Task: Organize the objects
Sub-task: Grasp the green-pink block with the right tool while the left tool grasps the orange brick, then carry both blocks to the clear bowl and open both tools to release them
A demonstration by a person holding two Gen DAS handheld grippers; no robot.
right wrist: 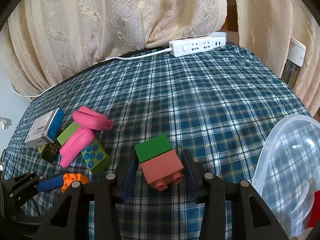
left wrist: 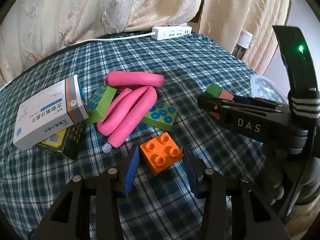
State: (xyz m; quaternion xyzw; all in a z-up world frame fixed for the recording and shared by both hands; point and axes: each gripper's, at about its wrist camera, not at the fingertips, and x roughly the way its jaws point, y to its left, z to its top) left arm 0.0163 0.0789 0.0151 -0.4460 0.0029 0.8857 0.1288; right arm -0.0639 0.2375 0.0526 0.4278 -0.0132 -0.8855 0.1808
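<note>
1. Where the plaid cloth covers the table, the left gripper closes its blue pads on the orange studded brick.
2. Right gripper, jaws partly apart, clamps a green brick stacked on a pink brick.
3. Clear plastic container sits just right of that pair.
4. Pink foam handles lie over two green dotted blocks, beside a white medicine box.
5. White power strip at far edge, below curtain.

Medicine box atop boxes, left of foam loop; power strip behind.
</note>
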